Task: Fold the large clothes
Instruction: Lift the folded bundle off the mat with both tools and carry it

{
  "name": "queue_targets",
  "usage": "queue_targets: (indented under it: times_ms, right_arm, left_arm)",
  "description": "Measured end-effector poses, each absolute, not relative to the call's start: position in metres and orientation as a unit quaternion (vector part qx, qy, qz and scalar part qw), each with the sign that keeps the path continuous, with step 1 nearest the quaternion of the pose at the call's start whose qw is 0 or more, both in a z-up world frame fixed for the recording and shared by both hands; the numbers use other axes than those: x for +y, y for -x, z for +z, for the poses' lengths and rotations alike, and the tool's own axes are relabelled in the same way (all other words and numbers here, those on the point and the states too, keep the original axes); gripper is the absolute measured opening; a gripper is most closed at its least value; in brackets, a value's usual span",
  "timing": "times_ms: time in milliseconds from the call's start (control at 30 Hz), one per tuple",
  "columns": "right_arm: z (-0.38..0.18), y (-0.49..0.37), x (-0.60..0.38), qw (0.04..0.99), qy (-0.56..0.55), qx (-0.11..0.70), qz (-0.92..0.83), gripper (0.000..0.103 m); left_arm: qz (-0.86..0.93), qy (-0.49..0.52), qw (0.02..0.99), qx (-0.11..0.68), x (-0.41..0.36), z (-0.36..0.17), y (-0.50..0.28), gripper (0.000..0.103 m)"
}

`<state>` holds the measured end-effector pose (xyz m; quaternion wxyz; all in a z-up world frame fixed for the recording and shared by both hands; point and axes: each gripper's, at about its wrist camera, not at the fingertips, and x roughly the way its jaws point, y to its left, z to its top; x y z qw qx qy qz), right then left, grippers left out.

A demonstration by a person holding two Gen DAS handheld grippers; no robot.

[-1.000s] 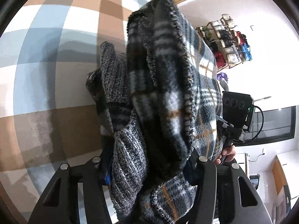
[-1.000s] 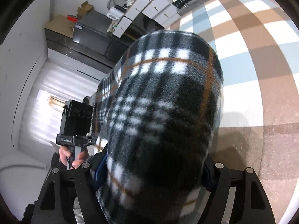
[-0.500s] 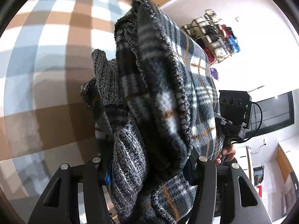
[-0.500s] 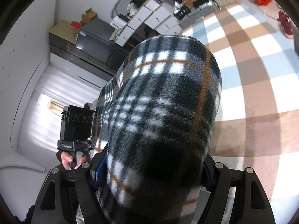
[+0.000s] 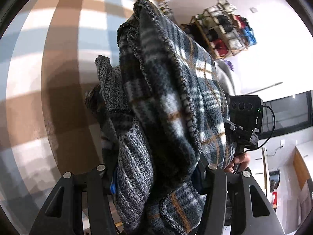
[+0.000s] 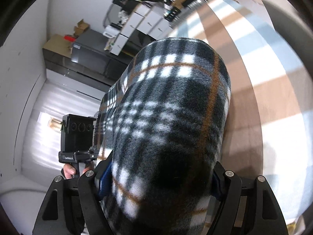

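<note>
Both claws have swung sideways since a second ago: the checked floor (image 5: 49,78) now smears past in blur, the shoe rack (image 5: 225,33) sits lower in the left view, and the white drawers (image 6: 144,25) have slid toward the middle of the right view.

The plaid fleece (image 5: 182,90) fills the centre of both views, bundled thick and held up off the floor. The left claw (image 5: 154,174) is clamped on a wad of it, where the fleece edge wraps over a grey ribbed knit part (image 5: 133,168); the fabric bulges out between and over the fingers. The right claw (image 6: 156,180) is clamped on a broad, smooth fold of the same fleece (image 6: 170,121), jaws standing wide around it.

Each view shows the other claw's black camera block beside the fleece, with a hand (image 5: 238,162) gripping its handle below. The other hand (image 6: 72,171) shows in the right view.
</note>
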<state>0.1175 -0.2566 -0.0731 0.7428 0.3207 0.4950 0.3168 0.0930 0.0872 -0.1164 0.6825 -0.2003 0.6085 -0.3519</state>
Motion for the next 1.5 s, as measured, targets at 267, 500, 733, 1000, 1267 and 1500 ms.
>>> queue_targets:
  times_ms: [267,500,733,1000,1267,1500]
  right_arm:
    - [-0.073,-0.122,-0.247,0.742,-0.324,0.487,0.327,0.078]
    - [-0.037,-0.123,-0.234,0.759,-0.308,0.458,0.345,0.078]
    - [-0.001,-0.135,-0.187,0.761,-0.289,0.443,0.375,0.078]
    - [-0.016,-0.145,-0.126,0.736,-0.302,0.456,0.399,0.078]
    - [0.026,-0.163,-0.053,0.733,-0.272,0.449,0.433,0.078]
    - [0.066,-0.186,0.045,0.711,-0.277,0.437,0.476,0.078]
  left_arm:
    - [-0.349,0.185,0.696,0.599,0.089,-0.105,-0.094,0.050]
    - [-0.351,0.184,0.718,0.573,0.101,-0.075,-0.087,0.050]
    - [-0.331,0.197,0.742,0.548,0.148,-0.061,-0.076,0.050]
    - [-0.294,0.215,0.755,0.546,0.188,-0.062,-0.061,0.050]
    - [-0.268,0.242,0.783,0.506,0.245,-0.025,-0.050,0.050]
    - [-0.214,0.232,0.825,0.469,0.332,0.017,-0.041,0.050]
